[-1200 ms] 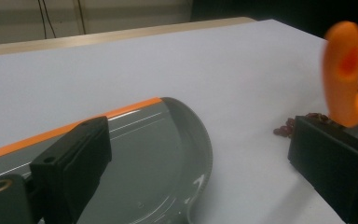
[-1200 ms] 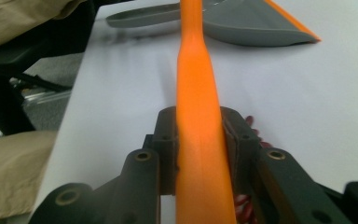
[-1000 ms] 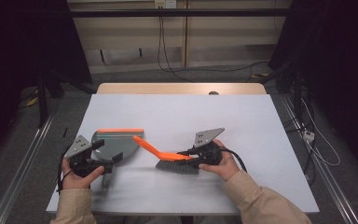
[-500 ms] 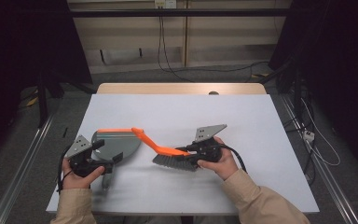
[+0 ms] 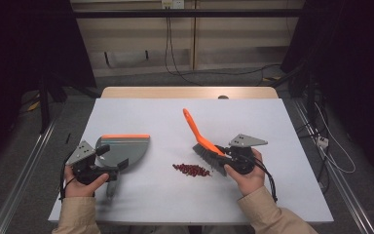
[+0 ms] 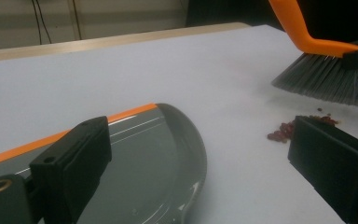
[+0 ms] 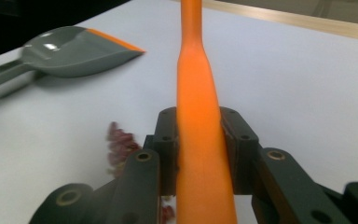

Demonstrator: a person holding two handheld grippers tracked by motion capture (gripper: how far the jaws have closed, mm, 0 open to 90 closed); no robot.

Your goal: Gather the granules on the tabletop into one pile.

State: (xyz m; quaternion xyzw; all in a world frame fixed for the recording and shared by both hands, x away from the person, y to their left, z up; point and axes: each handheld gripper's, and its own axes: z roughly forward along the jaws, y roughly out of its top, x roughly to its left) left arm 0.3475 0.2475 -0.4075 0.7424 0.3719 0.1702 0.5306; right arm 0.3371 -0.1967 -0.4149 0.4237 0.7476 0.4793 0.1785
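1. The brush point(image 5: 200, 141), orange plastic handle and grey bristles, sits right of the counter's point(image 5: 282, 126) middle, its handle slanting up and away; the bristles are just beside a small pile of dark red crumbs point(image 5: 192, 169).
2. The right gripper point(image 5: 229, 157) has its jaws clamped on the brush handle, which runs between the pads in the right gripper view.
3. The grey dustpan point(image 5: 121, 148) with an orange lip lies at the counter's left; the left gripper point(image 5: 114, 168) is at its handle, jaws standing wide in the left gripper view.
4. The counter is smooth, pale grey-white; cables hang along the wall behind it.
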